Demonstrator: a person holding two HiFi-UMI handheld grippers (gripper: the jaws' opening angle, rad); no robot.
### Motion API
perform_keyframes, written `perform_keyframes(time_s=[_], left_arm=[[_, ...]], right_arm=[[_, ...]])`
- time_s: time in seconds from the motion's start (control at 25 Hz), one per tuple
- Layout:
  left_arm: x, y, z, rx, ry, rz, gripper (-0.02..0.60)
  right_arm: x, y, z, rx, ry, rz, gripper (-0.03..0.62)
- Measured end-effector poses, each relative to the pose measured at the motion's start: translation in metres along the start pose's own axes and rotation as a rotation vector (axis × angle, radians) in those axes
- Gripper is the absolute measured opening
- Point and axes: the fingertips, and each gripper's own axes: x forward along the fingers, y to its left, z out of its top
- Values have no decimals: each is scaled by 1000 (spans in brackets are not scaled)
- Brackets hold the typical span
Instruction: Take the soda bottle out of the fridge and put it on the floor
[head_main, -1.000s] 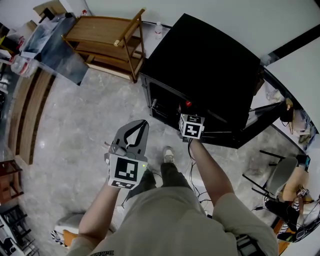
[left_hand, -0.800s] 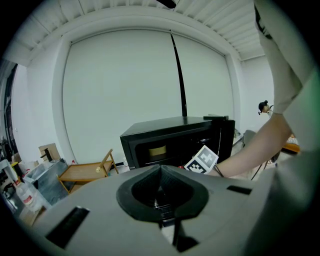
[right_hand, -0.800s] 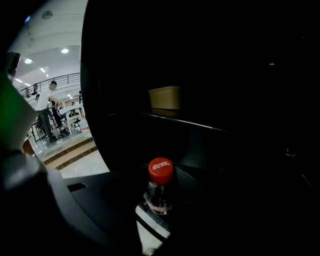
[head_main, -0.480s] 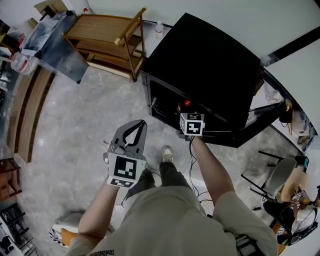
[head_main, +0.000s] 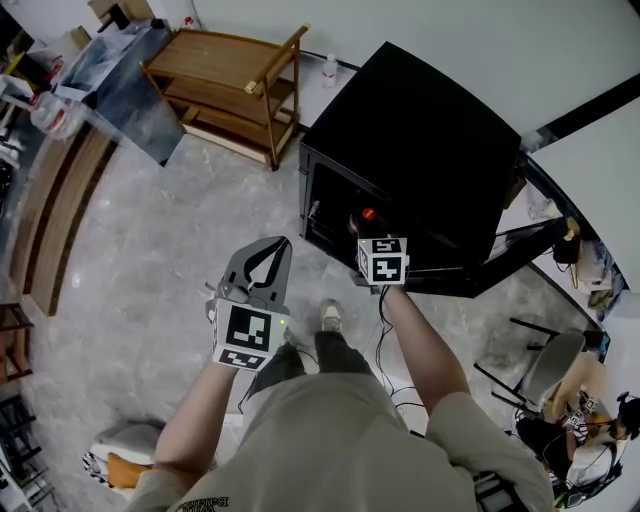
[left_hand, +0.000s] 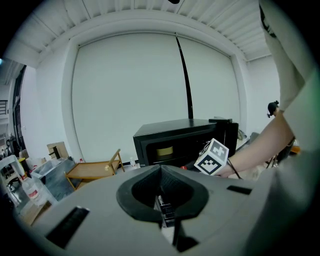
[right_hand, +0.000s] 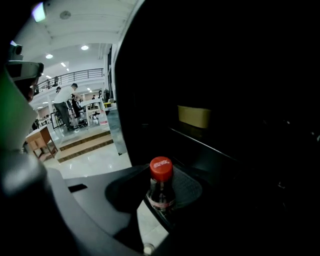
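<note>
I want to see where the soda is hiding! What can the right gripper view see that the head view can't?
Right gripper view only: the neck of the soda bottle between the jaws of the right gripper, which have just been closing, and a yellow box. Head view only: the left gripper, a wooden rack, the person's shoe. Both: the red cap and the black fridge.

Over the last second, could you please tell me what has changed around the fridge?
The right gripper has just been closing its tongs, and they now grip the soda bottle, red cap up, at the open front of the fridge. The bottle has not clearly come out yet. The left gripper stayed shut and empty above the floor, in much the same place.
</note>
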Motion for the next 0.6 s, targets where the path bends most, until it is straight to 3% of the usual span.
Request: perform_keyframes(time_s=[0.28,0.6], left_arm=[[-30,29,-11,-21,6,71,6],[-86,70,-47,-106,31,213,6]], right_arm=[[-9,56,29,-71,-25,92,112],[-7,152,53,-217,-45,250,110]])
